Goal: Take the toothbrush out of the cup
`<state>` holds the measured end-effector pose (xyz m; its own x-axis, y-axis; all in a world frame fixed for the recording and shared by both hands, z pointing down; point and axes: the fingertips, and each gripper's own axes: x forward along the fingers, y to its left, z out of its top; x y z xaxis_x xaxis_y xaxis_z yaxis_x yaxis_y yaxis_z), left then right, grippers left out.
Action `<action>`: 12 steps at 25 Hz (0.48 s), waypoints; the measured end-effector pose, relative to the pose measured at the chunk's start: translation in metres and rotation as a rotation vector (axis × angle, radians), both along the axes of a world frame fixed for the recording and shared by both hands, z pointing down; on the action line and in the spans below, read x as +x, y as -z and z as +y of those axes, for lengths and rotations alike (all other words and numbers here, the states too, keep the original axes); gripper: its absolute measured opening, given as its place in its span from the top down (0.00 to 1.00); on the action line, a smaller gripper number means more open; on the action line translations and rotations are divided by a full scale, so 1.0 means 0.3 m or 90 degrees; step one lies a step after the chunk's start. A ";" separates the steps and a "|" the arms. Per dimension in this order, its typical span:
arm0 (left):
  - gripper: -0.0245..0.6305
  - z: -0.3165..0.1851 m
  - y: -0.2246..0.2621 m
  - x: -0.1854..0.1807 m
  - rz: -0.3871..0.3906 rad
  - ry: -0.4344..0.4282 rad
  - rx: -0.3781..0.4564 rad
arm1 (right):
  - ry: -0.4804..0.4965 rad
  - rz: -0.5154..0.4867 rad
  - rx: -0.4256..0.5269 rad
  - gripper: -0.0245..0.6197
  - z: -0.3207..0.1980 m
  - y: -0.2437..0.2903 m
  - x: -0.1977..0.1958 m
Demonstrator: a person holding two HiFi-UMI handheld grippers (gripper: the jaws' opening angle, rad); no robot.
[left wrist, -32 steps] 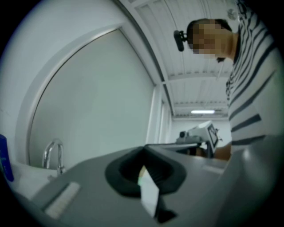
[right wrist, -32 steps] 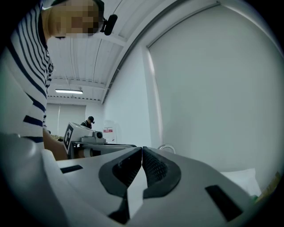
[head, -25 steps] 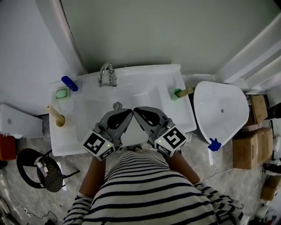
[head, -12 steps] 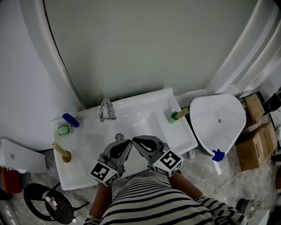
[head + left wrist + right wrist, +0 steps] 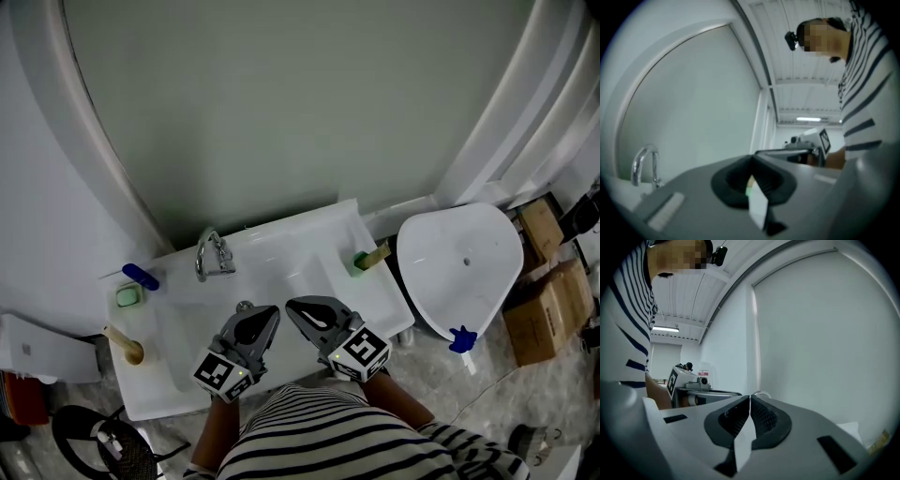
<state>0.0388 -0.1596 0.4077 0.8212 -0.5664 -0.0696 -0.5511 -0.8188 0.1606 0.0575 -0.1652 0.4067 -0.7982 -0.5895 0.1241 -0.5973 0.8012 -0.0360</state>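
Toothbrush (image 5: 114, 335), tan-handled, stood tilted in a tan cup (image 5: 130, 352) on the left ledge of the white sink (image 5: 281, 248), its handle leaning up and to the left. It was still inside the cup, well apart from both tools.

Left gripper (image 5: 267, 317) and right gripper (image 5: 298, 309) were held side by side over the front of the basin, close to the person's striped shirt (image 5: 328, 436), with their tips angled toward each other. In the left gripper view the left gripper's pads (image 5: 764, 180) were pressed together with nothing between them. The right gripper view showed the same for the right gripper's pads (image 5: 761, 417): closed and empty.

Also noted on the sink were a chrome faucet (image 5: 213, 255) at the back, a drain (image 5: 245, 306) just ahead of the left tool, and a blue item (image 5: 141, 277) beside a green dish (image 5: 128, 296) at the back left. A small green container (image 5: 360, 263) with a tan stick (image 5: 377, 254) sat at the back right; its nature could not be determined.
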 end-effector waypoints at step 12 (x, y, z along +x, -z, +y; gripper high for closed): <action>0.95 -0.088 0.006 0.326 -0.010 -0.016 -0.006 | -0.005 0.026 0.005 0.95 -0.091 -0.009 0.315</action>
<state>0.1365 -0.1859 0.4060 0.8365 -0.5455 -0.0514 -0.5323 -0.8313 0.1601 0.1520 -0.1925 0.4096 -0.7879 -0.5967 0.1519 -0.6043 0.7967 -0.0051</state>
